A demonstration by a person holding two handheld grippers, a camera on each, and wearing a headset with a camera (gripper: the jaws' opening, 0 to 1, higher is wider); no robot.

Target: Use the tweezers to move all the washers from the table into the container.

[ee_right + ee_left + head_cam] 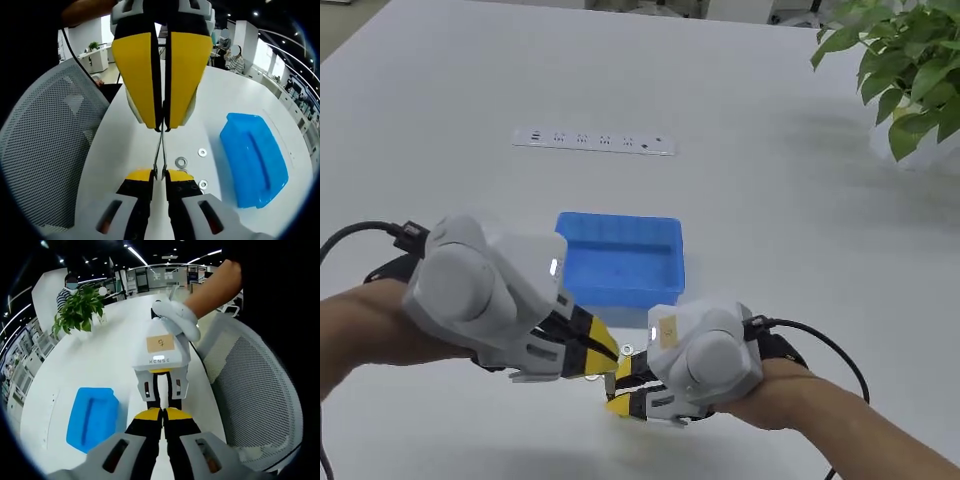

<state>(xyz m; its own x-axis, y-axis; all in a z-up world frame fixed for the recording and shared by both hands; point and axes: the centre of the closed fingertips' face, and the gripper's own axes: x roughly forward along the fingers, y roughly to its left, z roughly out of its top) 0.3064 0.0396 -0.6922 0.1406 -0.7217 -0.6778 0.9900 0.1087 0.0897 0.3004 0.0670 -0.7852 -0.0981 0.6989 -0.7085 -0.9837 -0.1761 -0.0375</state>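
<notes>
Washers (181, 162): loose on table (125, 160), lower centre, near blue container (255, 160).
Claws: left gripper (162, 127) and right gripper (159, 175) both clamp the tweezers (160, 150).
Risk: uneven release — tweezers twist or drop.

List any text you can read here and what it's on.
"KENSE": printed on the body of the right gripper.
Handwritten mark on the sticker above that: not legible.
Markings on the power strip: too small to read.
</notes>
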